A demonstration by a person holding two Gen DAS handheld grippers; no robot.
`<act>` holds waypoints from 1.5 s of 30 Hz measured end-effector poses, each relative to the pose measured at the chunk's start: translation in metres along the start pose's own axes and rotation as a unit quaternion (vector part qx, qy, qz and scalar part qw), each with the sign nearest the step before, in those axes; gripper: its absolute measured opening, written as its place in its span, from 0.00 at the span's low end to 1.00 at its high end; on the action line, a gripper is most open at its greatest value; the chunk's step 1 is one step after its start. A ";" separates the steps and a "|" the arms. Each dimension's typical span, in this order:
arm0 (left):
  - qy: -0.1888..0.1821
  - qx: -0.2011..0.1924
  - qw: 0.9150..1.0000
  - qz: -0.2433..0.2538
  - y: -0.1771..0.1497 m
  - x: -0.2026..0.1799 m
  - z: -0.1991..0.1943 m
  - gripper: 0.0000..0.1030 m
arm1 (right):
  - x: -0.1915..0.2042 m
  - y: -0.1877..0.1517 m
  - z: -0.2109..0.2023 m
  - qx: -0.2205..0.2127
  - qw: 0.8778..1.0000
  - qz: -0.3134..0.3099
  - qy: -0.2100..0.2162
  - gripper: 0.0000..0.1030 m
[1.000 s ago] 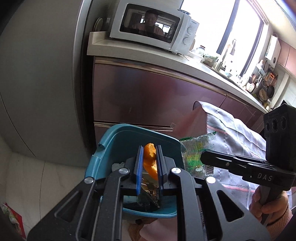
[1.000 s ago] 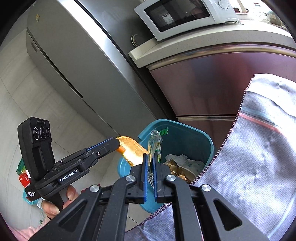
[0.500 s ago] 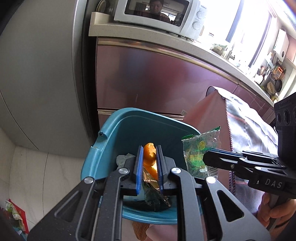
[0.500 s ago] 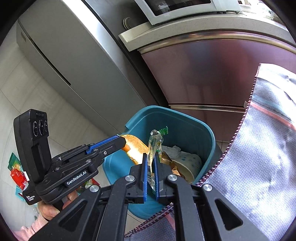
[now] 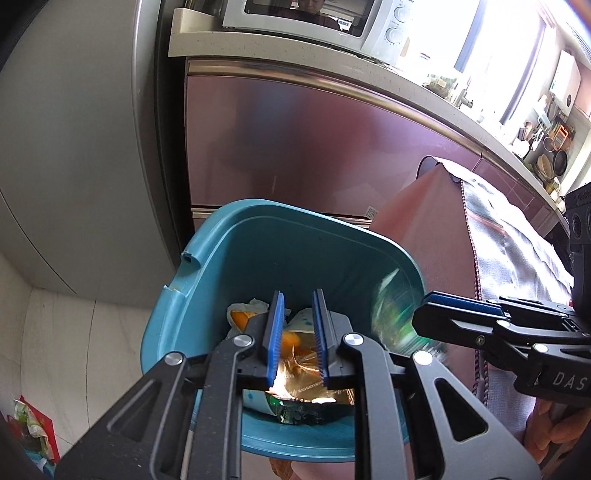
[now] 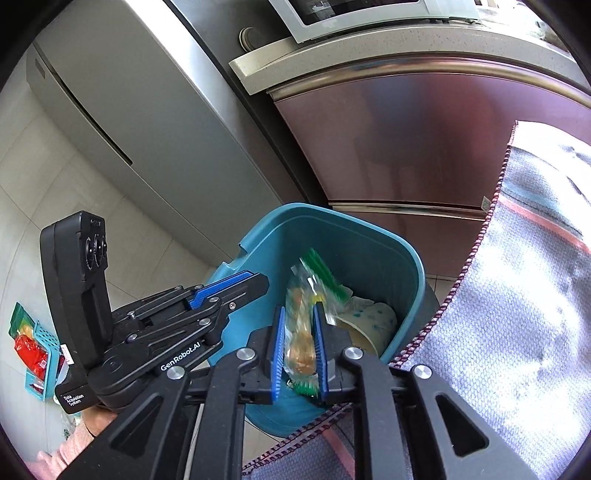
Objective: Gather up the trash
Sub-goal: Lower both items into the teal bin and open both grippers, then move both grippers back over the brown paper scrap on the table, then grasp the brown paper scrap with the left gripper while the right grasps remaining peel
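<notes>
A teal trash bin (image 5: 280, 210) stands on the floor below both grippers, with paper, foil and an orange piece (image 5: 288, 341) inside. My left gripper (image 5: 297, 299) hangs over the bin's mouth, open, with nothing pinched between its blue pads; it also shows from the side as the left gripper (image 6: 255, 282). My right gripper (image 6: 298, 310) is over the bin (image 6: 332, 216) too, and its jaws are opening. A clear and green snack wrapper (image 6: 301, 332) sits loose and blurred between them, slipping down. In the left wrist view the same wrapper (image 5: 395, 314) blurs beside the right gripper (image 5: 424, 308).
A steel fridge (image 5: 92, 147) and maroon cabinet fronts (image 5: 295, 147) stand right behind the bin, with a microwave (image 5: 314, 22) on the counter above. A grey cloth-covered table edge (image 6: 517, 332) crowds the bin's right side. A red packet (image 6: 29, 350) lies on the floor at left.
Both grippers have sunk closer to the bin. The orange piece has left the left gripper's pads and lies in the bin. The right gripper's pads have parted and the wrapper is sliding down.
</notes>
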State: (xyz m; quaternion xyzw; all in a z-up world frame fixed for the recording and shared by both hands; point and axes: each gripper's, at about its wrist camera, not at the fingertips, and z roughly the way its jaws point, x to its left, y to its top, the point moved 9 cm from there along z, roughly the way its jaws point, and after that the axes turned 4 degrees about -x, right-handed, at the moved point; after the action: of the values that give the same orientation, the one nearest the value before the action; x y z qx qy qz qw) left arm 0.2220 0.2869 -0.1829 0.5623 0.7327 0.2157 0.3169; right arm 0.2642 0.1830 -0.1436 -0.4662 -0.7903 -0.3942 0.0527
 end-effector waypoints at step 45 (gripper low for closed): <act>-0.320 0.051 0.908 0.264 -0.096 -0.437 -0.065 0.40 | -0.277 -0.147 -0.376 -0.274 0.909 0.214 -0.231 0.36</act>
State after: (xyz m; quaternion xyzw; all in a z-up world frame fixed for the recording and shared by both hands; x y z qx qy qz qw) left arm 0.1829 -0.1569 -0.1043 0.7891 0.4267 0.0623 0.4373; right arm 0.1976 -0.2996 -0.0956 -0.6981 -0.5229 -0.4556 -0.1779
